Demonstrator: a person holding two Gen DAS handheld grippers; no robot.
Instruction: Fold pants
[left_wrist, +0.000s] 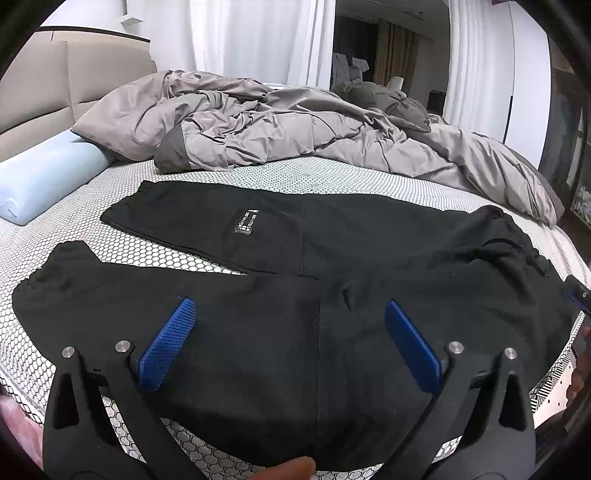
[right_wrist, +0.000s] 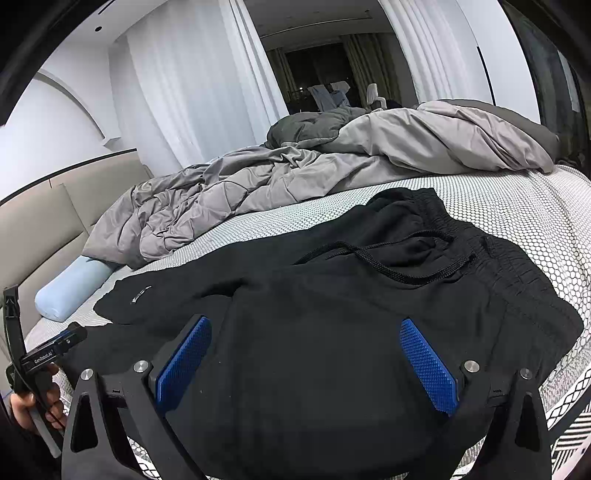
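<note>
1. Pants (left_wrist: 332, 236) — black, with a drawstring waist — lie spread across the near half of a bed (left_wrist: 332, 177) covered in a honeycomb-patterned sheet, legs running to the left and waistband (right_wrist: 517, 266) to the right.
2. Seen from my left wrist, the two legs part toward the left: the far leg carries a small white-lettered label (left_wrist: 246, 221), and the near leg ends in a gathered cuff (left_wrist: 33, 280) close to the bed's near edge.
3. My left gripper (left_wrist: 288, 314) hangs over the near leg, its blue pads (left_wrist: 168, 343) spread wide with black cloth showing between them; they pinch nothing.
4. My right gripper (right_wrist: 306, 332) hangs over the seat of the pants, just left of the waistband, its blue fingers (right_wrist: 428, 365) likewise wide apart and holding nothing.
5. A black drawstring (right_wrist: 388, 266) loops loose over the bunched, elastic waistband on the right.
6. In the right wrist view my left hand (right_wrist: 26, 406) grips the handle of the other tool at the far-left edge of the frame.
7. A rumpled grey duvet (left_wrist: 288, 129) is heaped along the far side of the bed — well apart from the pants.
8. A pale blue bolster pillow (left_wrist: 44, 177) rests at the left, against the beige padded headboard (left_wrist: 44, 85).
9. White curtains (right_wrist: 192, 92) hang behind the bed, with a dark doorway between them.
</note>
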